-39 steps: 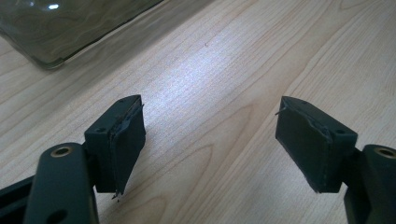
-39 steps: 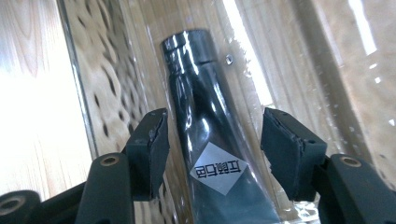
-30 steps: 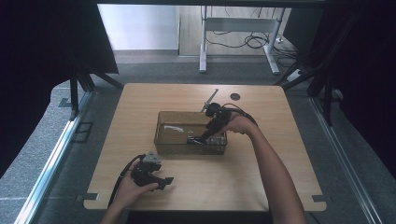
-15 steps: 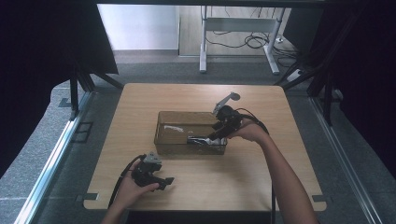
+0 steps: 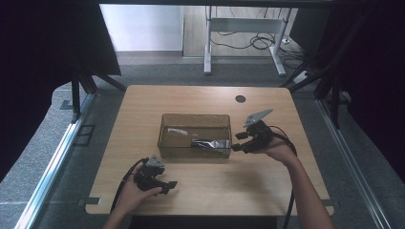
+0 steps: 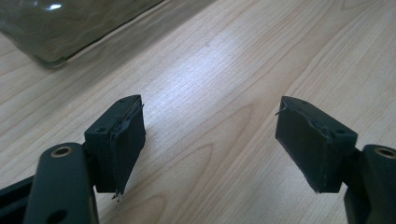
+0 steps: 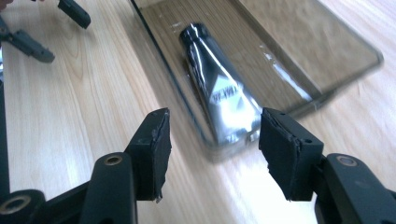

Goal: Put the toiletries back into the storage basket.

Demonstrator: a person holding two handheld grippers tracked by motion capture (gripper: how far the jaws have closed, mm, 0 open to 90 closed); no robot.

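A clear smoky plastic tray [image 5: 165, 138] stands in the middle of the wooden table. Inside it, along the near wall, lies a black and silver tube [image 5: 210, 143] [image 7: 219, 91]. My right gripper [image 5: 237, 141] [image 7: 212, 154] hovers just outside the tray's right end, pointing at it, open with nothing between its jaws. My left gripper [image 5: 169, 186] [image 6: 210, 144] rests near the table's front edge, left of centre, open over bare wood, with the tray's corner [image 6: 51, 51] farther ahead.
A small dark round hole [image 5: 240, 98] sits near the table's far edge. A pale strip [image 5: 176, 130] lies in the tray's far left part. Beyond the table stand a metal frame [image 5: 243, 28] and loose cables on the floor.
My right gripper has drawn back out of the tray to the right, leaving the tube lying inside. The left gripper has stayed where it was.
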